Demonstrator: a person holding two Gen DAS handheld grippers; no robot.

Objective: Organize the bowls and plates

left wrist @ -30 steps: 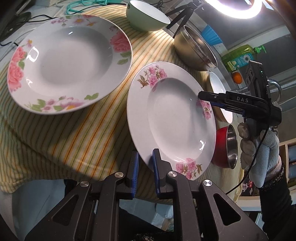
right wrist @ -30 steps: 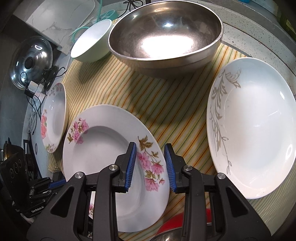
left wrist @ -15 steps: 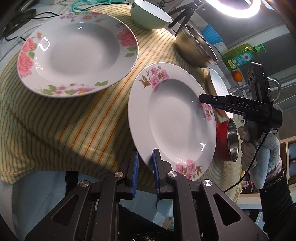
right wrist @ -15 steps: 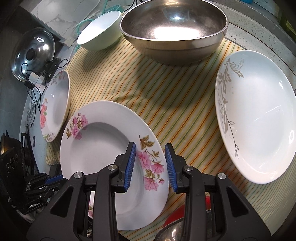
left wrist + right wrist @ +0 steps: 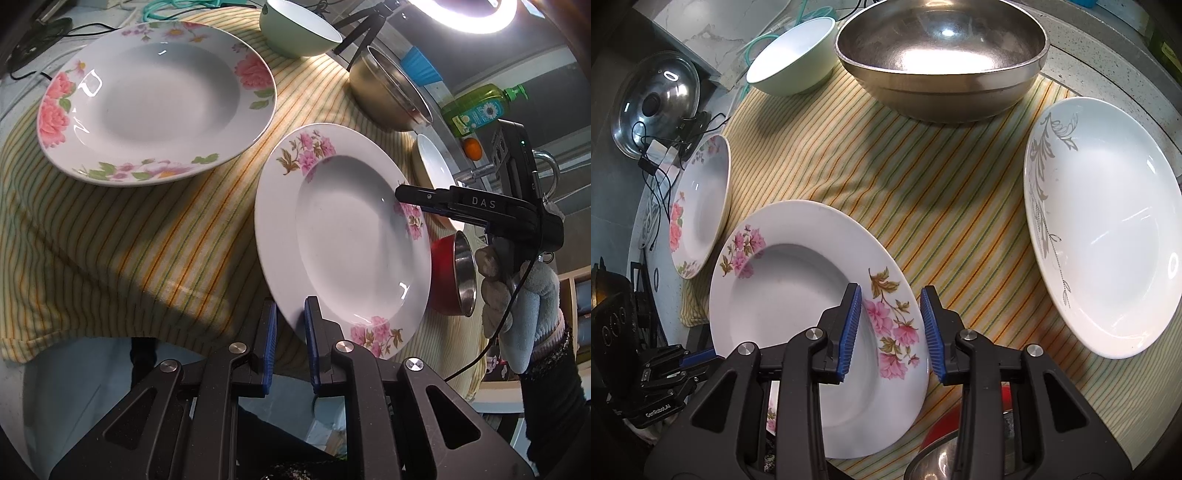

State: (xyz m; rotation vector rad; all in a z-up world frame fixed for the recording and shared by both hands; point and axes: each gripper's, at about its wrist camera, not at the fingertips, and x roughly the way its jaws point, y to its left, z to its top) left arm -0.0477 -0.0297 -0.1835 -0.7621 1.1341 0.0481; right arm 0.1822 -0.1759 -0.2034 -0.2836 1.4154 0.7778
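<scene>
A white deep plate with small pink flowers (image 5: 347,236) (image 5: 798,288) is lifted and tilted above the striped cloth. My left gripper (image 5: 290,317) is shut on its near rim. My right gripper (image 5: 891,314) (image 5: 410,197) straddles the opposite rim with its jaws apart. A larger rose-patterned plate (image 5: 155,96) (image 5: 701,199) lies to the left. A white plate with a grey vine (image 5: 1104,229) lies to the right.
A big steel bowl (image 5: 942,55) and a pale green bowl (image 5: 792,62) (image 5: 299,31) stand at the back. A red-sided steel bowl (image 5: 452,273) sits below the lifted plate's right side. A pot lid (image 5: 657,99) and cables lie off the striped cloth (image 5: 923,192).
The small-flowered plate has risen and tilted further in my left gripper. Both grippers have pulled back slightly from the table; the right jaws stay apart around the rim.
</scene>
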